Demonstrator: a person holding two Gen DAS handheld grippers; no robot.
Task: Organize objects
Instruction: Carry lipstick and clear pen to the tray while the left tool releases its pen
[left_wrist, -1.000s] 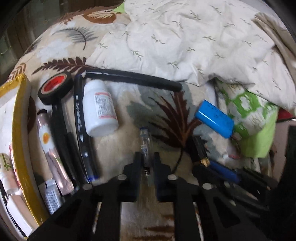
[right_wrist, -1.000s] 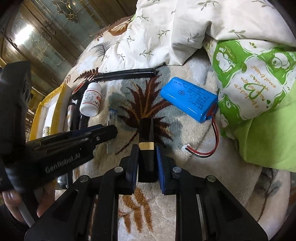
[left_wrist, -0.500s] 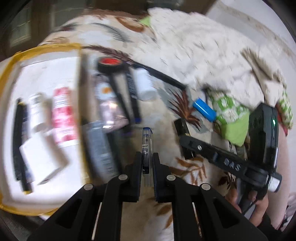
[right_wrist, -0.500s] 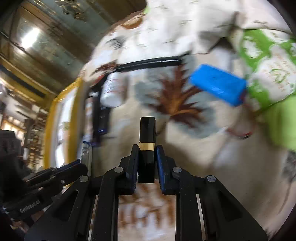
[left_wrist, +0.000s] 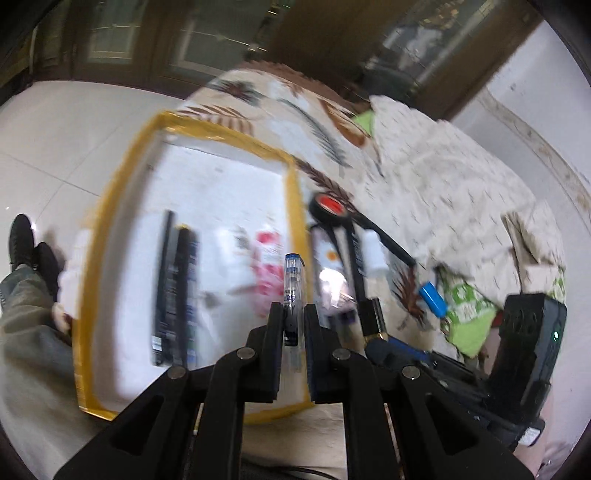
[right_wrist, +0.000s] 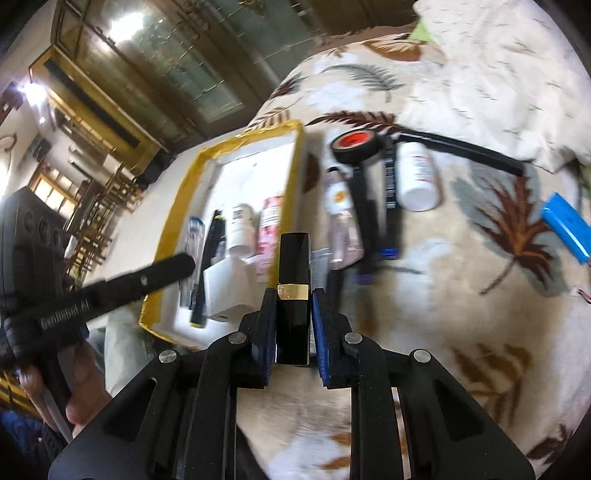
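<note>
My left gripper (left_wrist: 293, 317) is shut on a clear pen-like tube with a blue cap (left_wrist: 292, 284), held in the air above the right edge of a yellow-rimmed white tray (left_wrist: 291, 192). My right gripper (right_wrist: 293, 306) is shut on a black lipstick with a gold band (right_wrist: 293, 273), held above the bed just right of the tray (right_wrist: 177, 206). The tray holds several items: black pens, a white bottle, a pink tube, a white box. The left gripper also shows in the right wrist view (right_wrist: 173, 264), over the tray.
On the leaf-patterned blanket lie a black tape roll with red core (right_wrist: 352, 146), a white pill bottle (right_wrist: 419, 175), a cream tube (right_wrist: 341, 221), black pens, a long black stick (right_wrist: 461, 151) and a blue battery pack (right_wrist: 565, 227). A crumpled quilt (left_wrist: 443, 177) lies behind.
Both grippers have lifted their objects off the blanket and swung left toward the tray. The left gripper now hangs over the tray's edge; the right follows beside it.
</note>
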